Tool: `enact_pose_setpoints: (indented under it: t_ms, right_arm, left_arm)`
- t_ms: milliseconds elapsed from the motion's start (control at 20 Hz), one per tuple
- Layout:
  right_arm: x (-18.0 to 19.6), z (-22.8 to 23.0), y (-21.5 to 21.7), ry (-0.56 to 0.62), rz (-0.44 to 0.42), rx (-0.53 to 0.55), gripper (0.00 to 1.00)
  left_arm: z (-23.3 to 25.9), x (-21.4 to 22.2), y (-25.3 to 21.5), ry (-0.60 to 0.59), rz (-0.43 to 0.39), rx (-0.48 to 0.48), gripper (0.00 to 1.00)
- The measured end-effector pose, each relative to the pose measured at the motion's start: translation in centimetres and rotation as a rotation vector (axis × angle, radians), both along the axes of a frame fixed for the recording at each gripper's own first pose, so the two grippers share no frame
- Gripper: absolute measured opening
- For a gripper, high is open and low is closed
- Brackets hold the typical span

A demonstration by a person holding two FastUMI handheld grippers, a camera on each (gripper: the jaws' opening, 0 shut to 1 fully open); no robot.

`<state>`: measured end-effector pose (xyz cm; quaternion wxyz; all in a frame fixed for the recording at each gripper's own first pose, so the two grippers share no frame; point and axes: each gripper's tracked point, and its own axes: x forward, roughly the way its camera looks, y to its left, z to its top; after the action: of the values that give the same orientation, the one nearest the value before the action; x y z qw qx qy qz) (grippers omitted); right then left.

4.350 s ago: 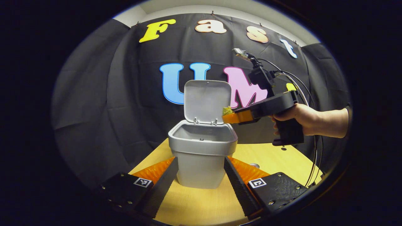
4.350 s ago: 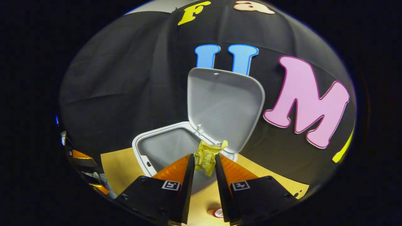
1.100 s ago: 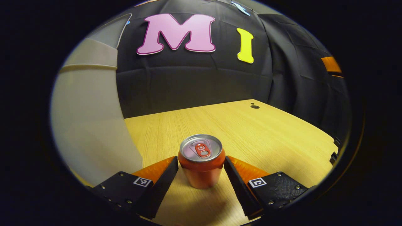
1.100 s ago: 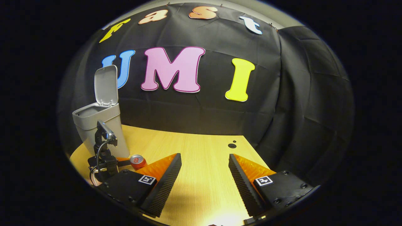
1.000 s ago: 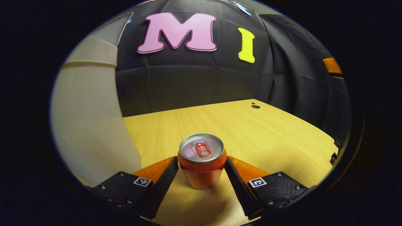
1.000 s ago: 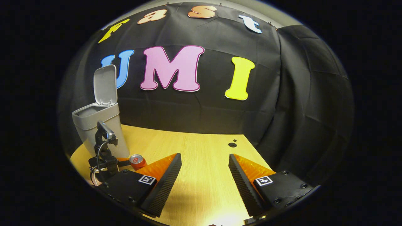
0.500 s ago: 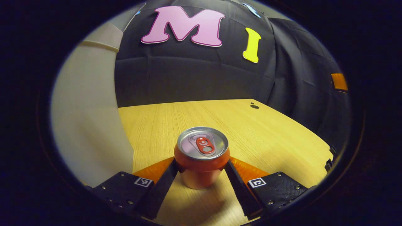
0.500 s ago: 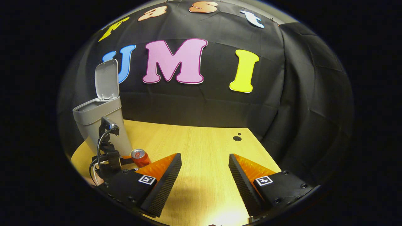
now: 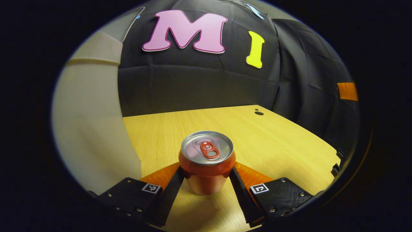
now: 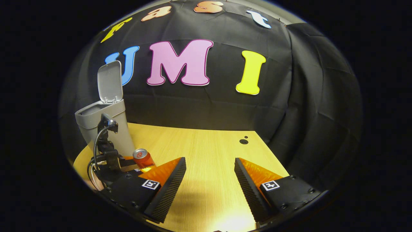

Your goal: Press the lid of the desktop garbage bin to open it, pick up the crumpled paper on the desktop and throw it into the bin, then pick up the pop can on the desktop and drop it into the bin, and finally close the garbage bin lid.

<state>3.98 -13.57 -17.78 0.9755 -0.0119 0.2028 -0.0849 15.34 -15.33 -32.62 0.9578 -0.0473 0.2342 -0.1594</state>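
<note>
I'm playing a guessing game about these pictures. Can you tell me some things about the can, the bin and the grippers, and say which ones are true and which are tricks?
1. The pop can stands upright between the left gripper's fingers. True.
2. The bin's lid is shut. False: the lid stands up and the bin is open.
3. The right gripper holds a crumpled paper. False: its fingers are spread apart with nothing between them.
4. The bin stands on the wooden table. True.
5. The can lies on its side. False: it is upright, top facing up.
</note>
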Motion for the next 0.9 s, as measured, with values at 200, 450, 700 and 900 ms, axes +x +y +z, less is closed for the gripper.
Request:
enact_pose_setpoints:
  t_ms: [200, 450, 700, 900]
  right_arm:
    - [-0.2, 0.8, 0.1, -0.013, -0.009, 0.011, 0.98]
    - [-0.6, 2.0, 0.3, -0.016, -0.011, 0.018, 0.98]
    - [-1.2, 4.9, 0.5, -0.052, -0.011, -0.005, 0.98]
    - [-1.6, 6.9, 1.5, -0.072, 0.004, -0.007, 0.98]
  left_arm:
    - [6.3, -0.1, 1.0, -0.07, 0.002, 0.009, 0.86]
    - [15.0, -0.3, 2.8, -0.143, 0.001, 0.056, 0.86]
    - [23.0, 0.0, 5.9, -0.229, 0.045, 0.106, 0.86]
    - [28.0, 0.6, 9.4, -0.264, 0.105, 0.065, 0.85]
